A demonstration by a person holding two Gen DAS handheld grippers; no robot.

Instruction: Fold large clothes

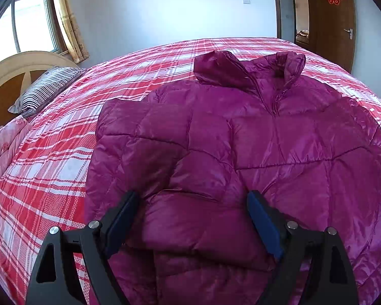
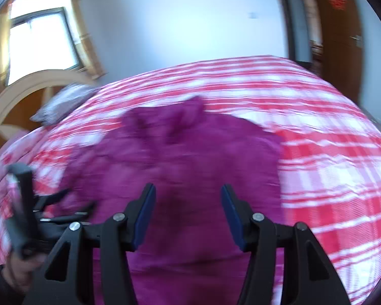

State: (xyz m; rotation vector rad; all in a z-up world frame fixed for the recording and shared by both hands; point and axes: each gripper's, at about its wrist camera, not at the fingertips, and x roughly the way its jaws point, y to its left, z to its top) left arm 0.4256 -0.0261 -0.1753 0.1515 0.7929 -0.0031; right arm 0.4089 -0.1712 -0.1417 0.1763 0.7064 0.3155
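A magenta quilted puffer jacket (image 1: 254, 147) lies front up on the bed, collar toward the far side, zip closed. Its left sleeve (image 1: 185, 203) is folded in over the body. My left gripper (image 1: 193, 200) is open, jaws wide on either side of that folded sleeve, just above it and holding nothing. In the blurred right wrist view the jacket (image 2: 195, 157) fills the middle. My right gripper (image 2: 188, 190) is open and empty over the jacket's lower part. The left gripper (image 2: 53, 211) shows at the left edge of that view.
The bed has a red and white plaid sheet (image 1: 50, 167). A striped pillow (image 1: 45, 89) lies by the wooden headboard (image 1: 10, 73) at the left, with a pink quilt (image 1: 2, 147) beside it. A brown door (image 1: 335, 25) stands at the far right.
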